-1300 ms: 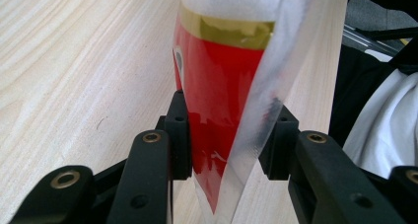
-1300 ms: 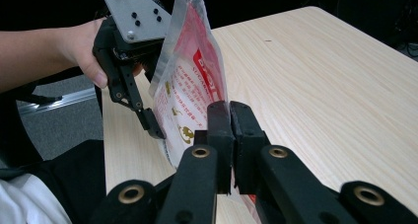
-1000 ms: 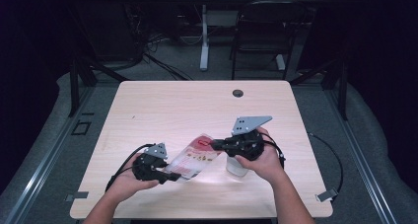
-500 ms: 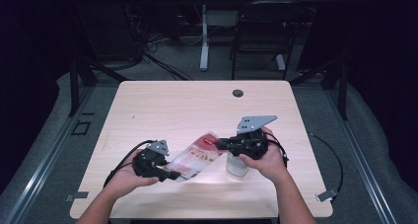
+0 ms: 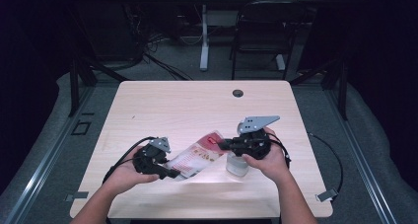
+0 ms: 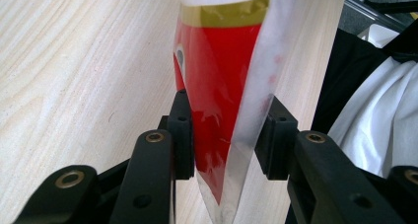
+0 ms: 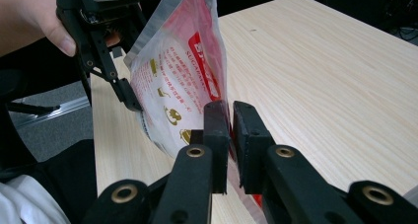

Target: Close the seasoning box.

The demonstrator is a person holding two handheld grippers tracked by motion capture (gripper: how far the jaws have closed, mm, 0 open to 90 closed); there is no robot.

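The left claw (image 5: 170, 173) clamps one end of a red and white plastic pouch (image 5: 197, 155) above the pale wooden counter (image 5: 197, 105). The right claw (image 7: 230, 135) pinches the pouch's other edge, its jaws nearly together, having just eased open slightly.

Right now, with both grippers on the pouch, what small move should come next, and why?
Probably tip the pouch toward the clear container beneath the right gripper. The left gripper clamps one end, the right pinches the other edge, and the pouch hangs above the table.
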